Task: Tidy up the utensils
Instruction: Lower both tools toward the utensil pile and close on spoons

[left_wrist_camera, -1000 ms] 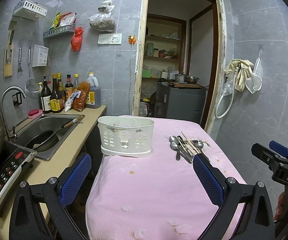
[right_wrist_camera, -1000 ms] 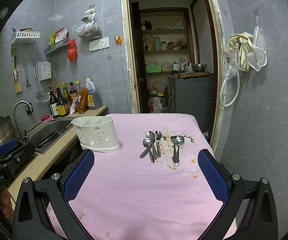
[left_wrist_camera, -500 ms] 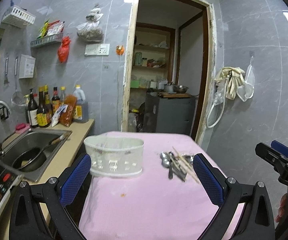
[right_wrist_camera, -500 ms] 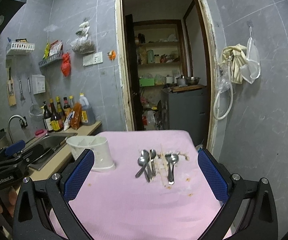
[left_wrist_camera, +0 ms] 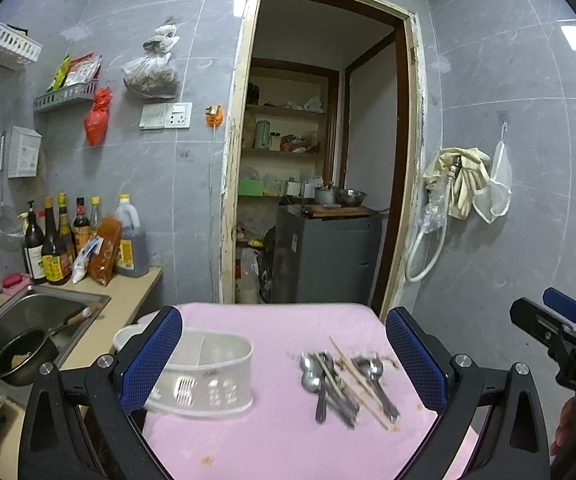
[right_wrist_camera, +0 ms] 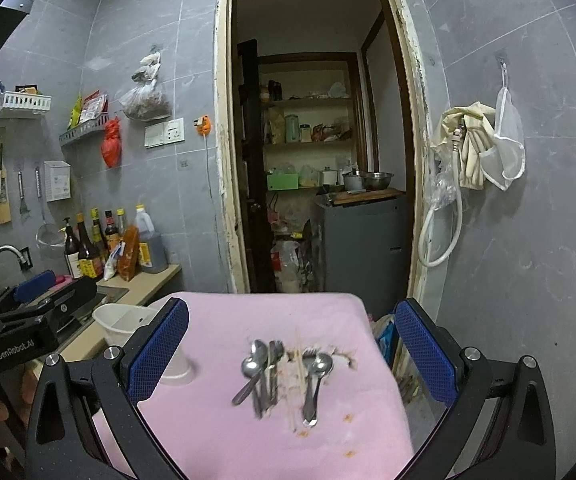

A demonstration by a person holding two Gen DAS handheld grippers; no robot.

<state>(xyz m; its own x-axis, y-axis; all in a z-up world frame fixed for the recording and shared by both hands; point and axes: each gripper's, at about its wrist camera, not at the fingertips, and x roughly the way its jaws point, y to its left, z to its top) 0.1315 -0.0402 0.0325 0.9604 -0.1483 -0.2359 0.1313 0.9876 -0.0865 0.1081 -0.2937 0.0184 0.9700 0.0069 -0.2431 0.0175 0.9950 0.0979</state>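
Pink cloth point(left_wrist_camera: 288, 432) covers the counter carrying the task's things. Item one: white plastic utensil holder point(left_wrist_camera: 204, 376), slotted sides, upright at the cloth's left part, partly behind the left hand-held gripper's blue pad. Item two: spoons point(right_wrist_camera: 264, 372), metal, several, lying flat in a loose heap right of the utensil holder, well apart from it; blurred. Item three: chopsticks point(left_wrist_camera: 354, 372), wooden, lying across and among the spoons. Left hand-held gripper point(left_wrist_camera: 284, 360): jaws spread wide, nothing between them, held above the cloth. Right hand-held gripper point(right_wrist_camera: 292, 356): jaws likewise wide apart and empty, spoons showing between its pads. Adjacent: steel sink point(left_wrist_camera: 24, 320) holding a dark pan point(left_wrist_camera: 20, 360); sauce bottles point(left_wrist_camera: 60, 248) against the grey tile wall; open doorway point(left_wrist_camera: 320, 160) beyond.
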